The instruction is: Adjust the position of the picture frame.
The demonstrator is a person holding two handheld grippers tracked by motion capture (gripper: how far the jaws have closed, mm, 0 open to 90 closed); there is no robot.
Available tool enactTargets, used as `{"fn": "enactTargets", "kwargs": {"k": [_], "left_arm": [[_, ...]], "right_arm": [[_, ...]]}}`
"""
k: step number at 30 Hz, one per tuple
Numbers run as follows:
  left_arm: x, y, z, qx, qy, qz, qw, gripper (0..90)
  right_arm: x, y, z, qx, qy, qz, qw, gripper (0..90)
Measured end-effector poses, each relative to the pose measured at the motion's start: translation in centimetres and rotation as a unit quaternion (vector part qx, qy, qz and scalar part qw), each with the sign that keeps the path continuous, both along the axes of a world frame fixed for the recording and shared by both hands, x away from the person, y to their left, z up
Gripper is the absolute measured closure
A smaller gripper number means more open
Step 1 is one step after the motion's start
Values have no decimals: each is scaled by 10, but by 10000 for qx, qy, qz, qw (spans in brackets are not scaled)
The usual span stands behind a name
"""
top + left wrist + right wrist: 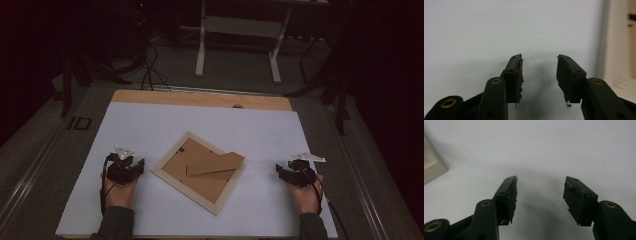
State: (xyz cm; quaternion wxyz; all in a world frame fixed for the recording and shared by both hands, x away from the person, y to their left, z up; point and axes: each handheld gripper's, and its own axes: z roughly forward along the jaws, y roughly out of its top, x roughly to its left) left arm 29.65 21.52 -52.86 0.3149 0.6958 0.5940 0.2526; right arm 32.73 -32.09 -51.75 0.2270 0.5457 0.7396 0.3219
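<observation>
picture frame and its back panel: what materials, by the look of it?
Picture frame: pale, matt border with mitred corners, probably unfinished light wood, though painted composite can't be ruled out. Back panel: flat brown, dull, looks like fibreboard or cardboard. Its fold-out stand flap has the same brown, so likely the same board.

- Matte black plastic left gripper (131,167), topped by a pale grey three-cornered plate, black cable trailing back past the wrist.
- Matching black right gripper (286,173), with its own grey plate and cable.
- Jaws: blocky black arms with brass-ringed pivot holes, small screws, and ragged, worn black pads (519,77).
- Dark grey-green sleeves at both wrists.
</observation>
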Motion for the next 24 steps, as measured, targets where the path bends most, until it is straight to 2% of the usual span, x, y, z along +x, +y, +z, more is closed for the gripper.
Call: {"fn": "enactTargets", "kwargs": {"k": [3,7,8,14,20,21,24], "left_arm": [[-3,3,4,-194,-11,-169,9997,583],[-6,4,8,-308,-57,-249,9992,620],[-8,5,10,-422,-68,-321,9986,621],[-10,6,13,-701,-10,-494,9963,590],[-16,-1,10,-502,-69,-899,9947,634],[-17,-4,10,-388,-39,-962,9946,637],[-20,-7,8,-332,-14,-1069,9937,649]], "right_arm": [[0,2,1,-17,-23,75,10000,448],[-1,5,2,-64,-76,203,9997,463],[-1,6,3,-79,-79,226,9997,463],[-1,12,2,-77,-36,305,9995,454],[-1,19,6,-102,-116,459,9988,465],[0,21,7,-142,-130,498,9986,467],[2,26,10,-199,-108,758,9969,508]]}}
